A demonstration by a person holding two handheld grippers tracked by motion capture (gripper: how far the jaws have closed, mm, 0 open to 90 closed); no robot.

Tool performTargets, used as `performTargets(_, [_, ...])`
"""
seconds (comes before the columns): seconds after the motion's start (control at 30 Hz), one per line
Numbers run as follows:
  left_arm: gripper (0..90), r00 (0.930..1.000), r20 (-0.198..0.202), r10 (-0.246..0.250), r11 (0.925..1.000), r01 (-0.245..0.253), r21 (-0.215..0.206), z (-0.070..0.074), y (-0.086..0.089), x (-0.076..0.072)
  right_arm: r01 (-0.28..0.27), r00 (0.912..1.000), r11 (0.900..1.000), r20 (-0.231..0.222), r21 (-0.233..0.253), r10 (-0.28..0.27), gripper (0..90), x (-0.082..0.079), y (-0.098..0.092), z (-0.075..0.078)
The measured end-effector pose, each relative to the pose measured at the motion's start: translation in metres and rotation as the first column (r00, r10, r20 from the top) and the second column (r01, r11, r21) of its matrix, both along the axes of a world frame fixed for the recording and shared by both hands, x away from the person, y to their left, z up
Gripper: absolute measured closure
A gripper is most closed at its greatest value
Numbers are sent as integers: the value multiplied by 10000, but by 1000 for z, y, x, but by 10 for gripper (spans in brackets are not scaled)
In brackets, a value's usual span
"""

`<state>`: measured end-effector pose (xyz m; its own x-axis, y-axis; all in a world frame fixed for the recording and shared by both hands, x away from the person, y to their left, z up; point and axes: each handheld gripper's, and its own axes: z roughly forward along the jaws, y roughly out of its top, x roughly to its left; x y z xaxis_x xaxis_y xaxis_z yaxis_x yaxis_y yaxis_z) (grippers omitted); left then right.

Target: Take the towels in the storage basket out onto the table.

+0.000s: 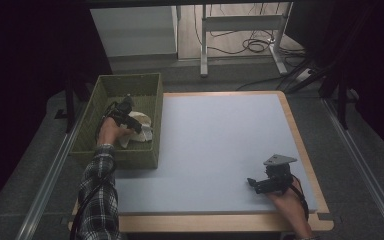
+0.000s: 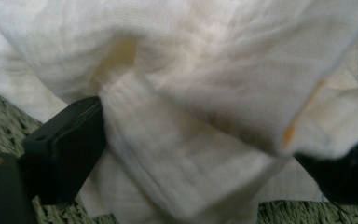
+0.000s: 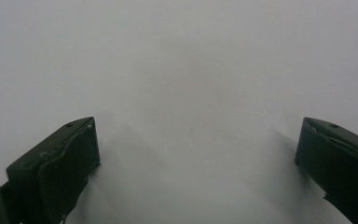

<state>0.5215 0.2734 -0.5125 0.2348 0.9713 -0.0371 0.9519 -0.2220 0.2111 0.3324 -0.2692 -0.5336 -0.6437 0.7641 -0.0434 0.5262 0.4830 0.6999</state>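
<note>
Left gripper (image 1: 130,120), jaws wide around the white cloth (image 2: 205,107) in the basket (image 1: 130,85) (frame's left), should bite deep before lifting; right gripper (image 1: 261,184) idles open.

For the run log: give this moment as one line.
left gripper: open, around cloth in basket | right gripper: open, over table

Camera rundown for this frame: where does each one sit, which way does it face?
High view: fixed above the person's side, looking forward and down on the pale grey table; both forearms enter from below.
Left gripper view: rides the left gripper, looking along its black jaws, spread wide around the crumpled white cloth in the green woven basket.
Right gripper view: rides the right gripper, jaws wide apart, facing bare tabletop.
Shared: the high and left gripper views both show cloth and basket.
</note>
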Motion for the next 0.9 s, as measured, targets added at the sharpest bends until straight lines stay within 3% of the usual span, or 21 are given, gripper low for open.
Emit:
performTargets(0.07, [147,10000,31,-25,10000,25,17,1,0,-1,-1,10000,10000,-2,1,1,0,0,0,0])
performTargets(0.13, [268,9998,148,-157,9999,158,-64,3,-2,-5,-2,10000,10000,0,-2,2,0,0,0,0])
performTargets(0.17, [345,9996,196,-226,9997,226,-31,5,-3,-6,-1,10000,10000,-1,-2,1,0,0,0,0])
performTargets(0.2, [487,9991,243,-348,9994,349,-25,6,-3,-8,-1,10000,10000,-3,2,1,0,0,0,0])
performTargets(0.23, [555,9991,243,-348,9994,349,-25,6,-3,-8,-1,10000,10000,-3,2,1,0,0,0,0])
performTargets(0.27, [555,9989,233,-410,9992,409,44,8,-4,-8,-9,10000,10000,9,-9,9,0,0,0,0])
performTargets(0.3, [685,9978,249,-607,9972,595,461,9,-6,-10,-8,10000,10000,8,-7,8,0,0,0,0])
performTargets(0.33, [717,9978,249,-607,9972,595,461,9,-6,-10,-8,10000,10000,8,-7,8,0,0,0,0])
performTargets(0.4, [742,9960,257,-858,9932,835,806,9,-10,-10,-4,10000,10000,1,0,4,0,0,0,0])
performTargets(0.47, [745,9956,262,-903,9922,876,884,10,-11,-10,0,10000,10000,0,0,0,0,0,0,0])
performTargets(0.6, [764,9968,411,-684,9958,657,636,13,-7,-12,-3,10000,10000,3,2,3,0,0,0,0])
performTargets(0.7, [769,9962,725,-493,9988,489,70,18,-3,-14,-1,10000,10000,2,0,1,0,0,0,0])
performTargets(0.9, [767,9891,1424,-366,9987,414,-311,33,8,-25,4,10000,10000,-2,2,-3,0,0,0,0])
